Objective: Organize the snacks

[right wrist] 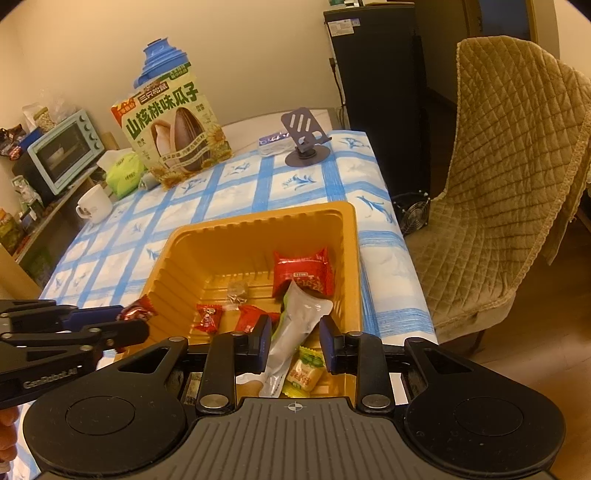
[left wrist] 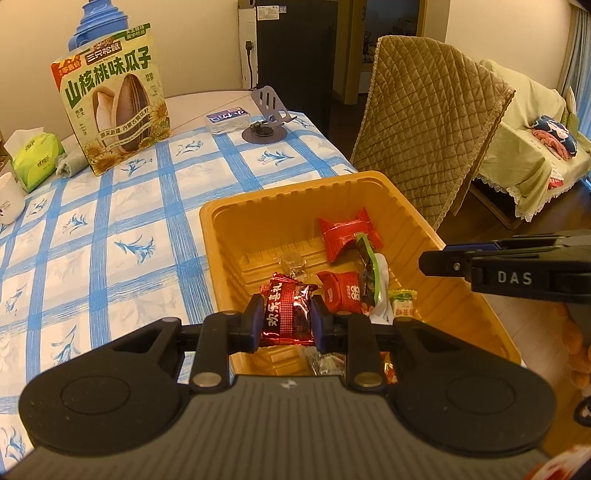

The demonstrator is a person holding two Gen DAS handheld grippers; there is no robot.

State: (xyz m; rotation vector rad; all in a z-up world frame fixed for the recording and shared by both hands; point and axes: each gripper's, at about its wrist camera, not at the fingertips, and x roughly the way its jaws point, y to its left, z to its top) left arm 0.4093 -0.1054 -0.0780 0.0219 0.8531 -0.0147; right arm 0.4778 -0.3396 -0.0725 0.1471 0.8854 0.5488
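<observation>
A yellow plastic tray [left wrist: 210, 221] sits on the blue-checked tablecloth [left wrist: 110, 229] and holds several wrapped snacks. My left gripper [left wrist: 288, 319] is shut on a dark red candy packet [left wrist: 286, 314] and holds it over the tray's near left edge. It shows from the side in the right wrist view [right wrist: 129, 323], with the packet [right wrist: 136, 310] in it. My right gripper [right wrist: 293, 338] is open above the tray's [right wrist: 166, 251] near right part, over a white and green pouch [right wrist: 295, 317]. A red packet [right wrist: 303, 273] lies further in.
A big sunflower-seed bag [left wrist: 110, 99] stands at the back of the table before a blue jug [left wrist: 98, 22]. A tissue pack [left wrist: 35, 155], a white mug [right wrist: 94, 203] and a phone stand [left wrist: 267, 114] are there too. A quilt-covered chair [right wrist: 509, 166] stands to the right.
</observation>
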